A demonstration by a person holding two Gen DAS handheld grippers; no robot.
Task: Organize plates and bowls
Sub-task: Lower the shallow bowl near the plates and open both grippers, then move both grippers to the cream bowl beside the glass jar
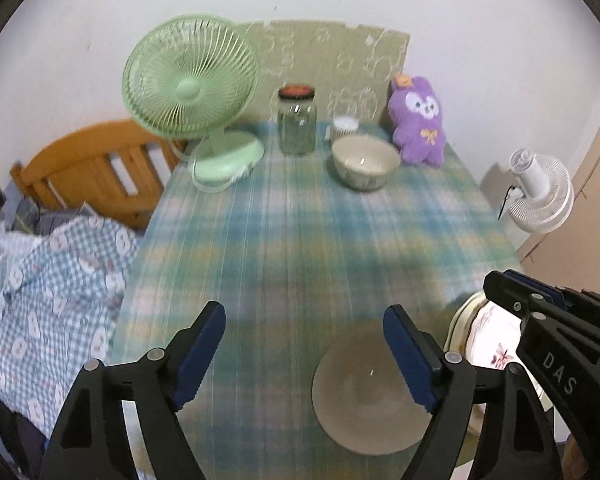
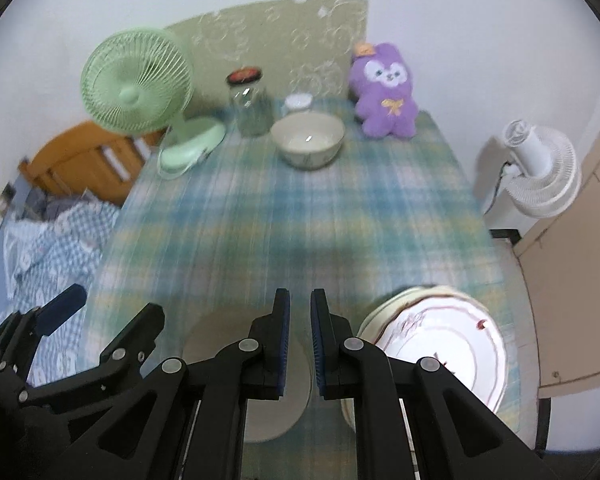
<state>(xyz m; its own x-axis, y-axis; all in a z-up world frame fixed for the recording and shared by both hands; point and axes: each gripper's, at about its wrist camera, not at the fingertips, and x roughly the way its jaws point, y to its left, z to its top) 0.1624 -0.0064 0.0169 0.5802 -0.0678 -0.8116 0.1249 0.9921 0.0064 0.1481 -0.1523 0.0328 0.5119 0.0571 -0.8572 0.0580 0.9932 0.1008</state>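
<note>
nearest to us, our left gripper [image 1: 304,356] stands wide with nothing between its blue pads, and our right gripper [image 2: 300,344] is narrowed almost shut, also on nothing. right below them, at the near edge of the plaid tablecloth [image 1: 284,232], lies a plain beige plate [image 1: 364,400]; in the left wrist view it sits under the right-hand finger, so the left gripper looks the nearer of the 2 to it. just to its right, and touching or nearly so, is a stack of plates [image 2: 444,344] topped by a white plate with red trim, closest to our right gripper. both are round, so no long axis guides the grasp.

far across the cloth, well apart from the plates, the bowl [image 1: 366,162] stands upright and straight ahead of both grippers; we judge either arm must reach forward for it. behind it are a glass jar [image 1: 297,124], a green fan [image 1: 192,84] and a purple plush toy [image 1: 418,120].

the only readable writing is "das" on the right gripper's body [image 1: 558,372].
</note>
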